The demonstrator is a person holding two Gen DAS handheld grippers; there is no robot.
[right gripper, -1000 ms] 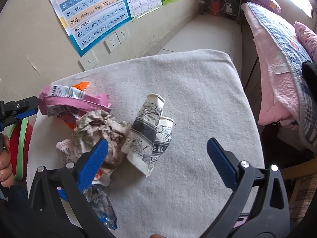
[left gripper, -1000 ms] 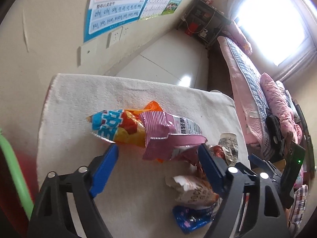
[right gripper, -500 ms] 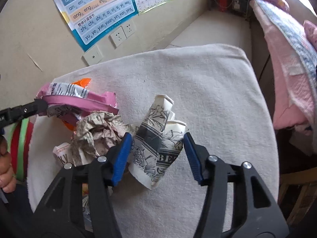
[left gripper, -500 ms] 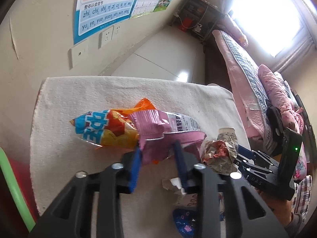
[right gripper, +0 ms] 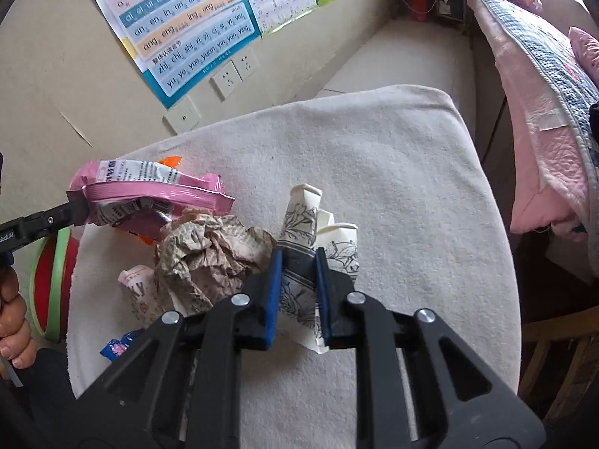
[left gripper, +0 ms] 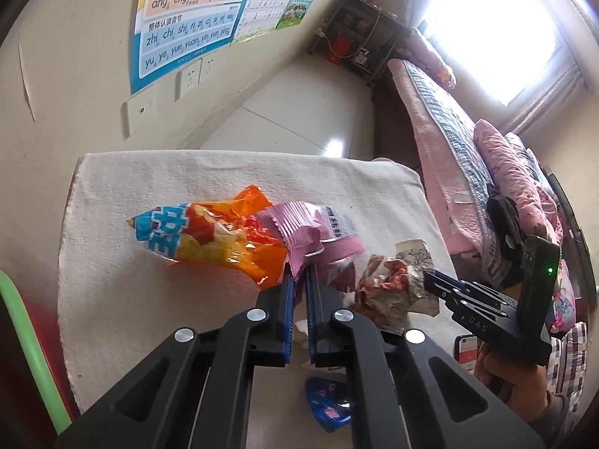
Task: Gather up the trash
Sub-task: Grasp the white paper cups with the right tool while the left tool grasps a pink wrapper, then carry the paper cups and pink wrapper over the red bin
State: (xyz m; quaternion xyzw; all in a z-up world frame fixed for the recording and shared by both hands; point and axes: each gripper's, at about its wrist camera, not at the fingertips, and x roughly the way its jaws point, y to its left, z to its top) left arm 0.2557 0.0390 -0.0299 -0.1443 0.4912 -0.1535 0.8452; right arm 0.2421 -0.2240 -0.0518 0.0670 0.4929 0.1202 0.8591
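Observation:
My left gripper point(left gripper: 298, 275) is shut on the pink snack wrapper point(left gripper: 314, 230), which lies against an orange chip bag point(left gripper: 209, 239) on the white towel-covered table point(left gripper: 149, 172). My right gripper point(right gripper: 298, 262) is shut on a crushed paper cup with a black flower print point(right gripper: 301, 224). A crumpled brown paper ball point(right gripper: 209, 250) lies left of the cup. In the right wrist view the pink wrapper point(right gripper: 149, 187) hangs from the left gripper's fingers point(right gripper: 76, 209), lifted off the table.
A small blue wrapper point(left gripper: 325, 408) and a white printed wrapper point(right gripper: 136, 288) lie at the near edge. A red bin with a green rim point(right gripper: 56, 280) stands left of the table. A bed with pink bedding point(left gripper: 486, 172) is on the right.
Both grippers closed: the left one onto the pink wrapper, the right one onto the paper cup. The pink wrapper has risen slightly.

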